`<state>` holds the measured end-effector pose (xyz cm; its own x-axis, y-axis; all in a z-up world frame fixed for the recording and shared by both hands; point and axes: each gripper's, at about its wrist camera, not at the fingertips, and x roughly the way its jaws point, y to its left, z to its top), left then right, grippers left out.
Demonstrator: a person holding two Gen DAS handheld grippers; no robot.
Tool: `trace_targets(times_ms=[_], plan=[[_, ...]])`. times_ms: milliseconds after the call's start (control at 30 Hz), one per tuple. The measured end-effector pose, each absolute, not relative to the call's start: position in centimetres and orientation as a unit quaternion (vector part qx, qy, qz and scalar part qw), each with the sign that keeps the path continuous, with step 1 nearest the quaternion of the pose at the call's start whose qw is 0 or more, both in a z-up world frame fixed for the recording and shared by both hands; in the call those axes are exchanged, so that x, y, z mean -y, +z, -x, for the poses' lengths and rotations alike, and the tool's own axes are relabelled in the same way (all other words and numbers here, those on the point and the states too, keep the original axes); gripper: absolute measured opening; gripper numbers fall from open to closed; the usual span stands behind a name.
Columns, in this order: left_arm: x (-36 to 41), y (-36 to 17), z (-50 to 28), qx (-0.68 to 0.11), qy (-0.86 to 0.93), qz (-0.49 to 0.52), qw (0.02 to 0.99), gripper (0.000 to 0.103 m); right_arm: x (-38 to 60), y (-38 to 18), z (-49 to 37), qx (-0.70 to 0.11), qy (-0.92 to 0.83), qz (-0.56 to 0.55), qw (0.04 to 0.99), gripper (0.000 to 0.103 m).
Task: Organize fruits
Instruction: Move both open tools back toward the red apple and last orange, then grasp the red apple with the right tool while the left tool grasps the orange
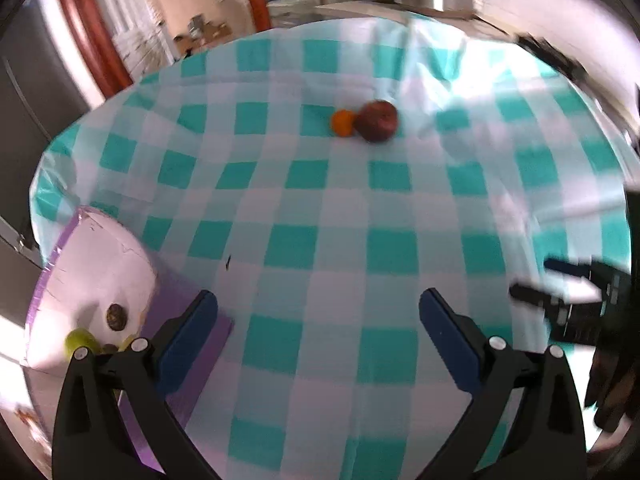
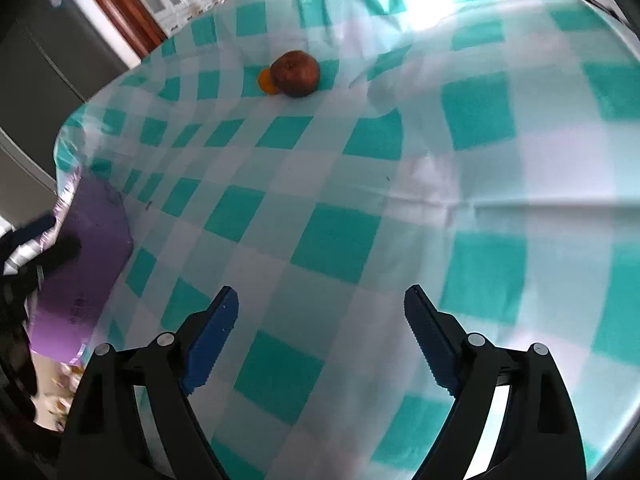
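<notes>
A dark red apple (image 1: 377,121) and a small orange (image 1: 343,123) lie touching each other far out on the teal-and-white checked cloth. In the right wrist view the apple (image 2: 296,73) hides most of the orange (image 2: 265,81). A purple box (image 1: 96,280) stands at the left edge; inside it lie a green fruit (image 1: 80,342) and a brown round fruit (image 1: 117,315). My left gripper (image 1: 318,304) is open and empty, beside the box. My right gripper (image 2: 320,300) is also open over bare cloth, with nothing between its blue pads.
The right gripper (image 1: 560,300) and a gloved hand show at the right edge of the left wrist view. The purple box (image 2: 84,256) appears at the left of the right wrist view. A grey cabinet and a wooden door frame stand beyond the round table's far left edge.
</notes>
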<state>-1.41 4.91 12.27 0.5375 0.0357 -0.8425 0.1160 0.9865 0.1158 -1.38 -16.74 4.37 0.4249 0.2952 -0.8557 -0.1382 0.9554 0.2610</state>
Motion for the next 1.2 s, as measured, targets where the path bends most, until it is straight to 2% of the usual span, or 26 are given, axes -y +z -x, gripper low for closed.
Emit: trace_targets(times_ms=[233,433,600,733,833,867,933,1200], plan=[[-7.6,11.9,-8.1,-0.492,-0.004,-0.005,0.871,0.101,13.9,4.6,-7.9,-0.525,0.105,-0.043,0.844,0.087],[-8.6,8.9,-15.8,-0.532,0.018,0.023,0.847,0.101,9.2,2.8,-17.0,-0.524,0.098,0.028,0.846,0.087],[-9.2,6.5,-19.2,-0.551,0.038,0.039,0.833,0.101,6.2,0.8,-22.1,-0.513,0.100,0.119,0.844,0.087],[-9.0,5.2,-20.2,-0.560,0.045,0.036,0.826,0.101,5.7,0.5,-24.6,-0.506,0.109,0.128,0.846,0.087],[-8.6,4.5,-21.0,-0.564,0.047,0.026,0.824,0.101,5.5,0.2,-25.6,-0.500,0.115,0.132,0.848,0.087],[-8.4,4.3,-21.4,-0.566,0.045,0.026,0.823,0.101,5.6,0.2,-25.7,-0.496,0.115,0.131,0.850,0.084],[-8.0,4.0,-22.1,-0.567,0.043,0.027,0.822,0.101,6.4,0.4,-25.3,-0.491,0.118,0.113,0.856,0.066],[-3.6,2.5,-25.8,-0.554,0.008,0.034,0.832,0.101,12.4,1.0,-18.9,-0.481,0.053,0.042,0.874,0.065]])
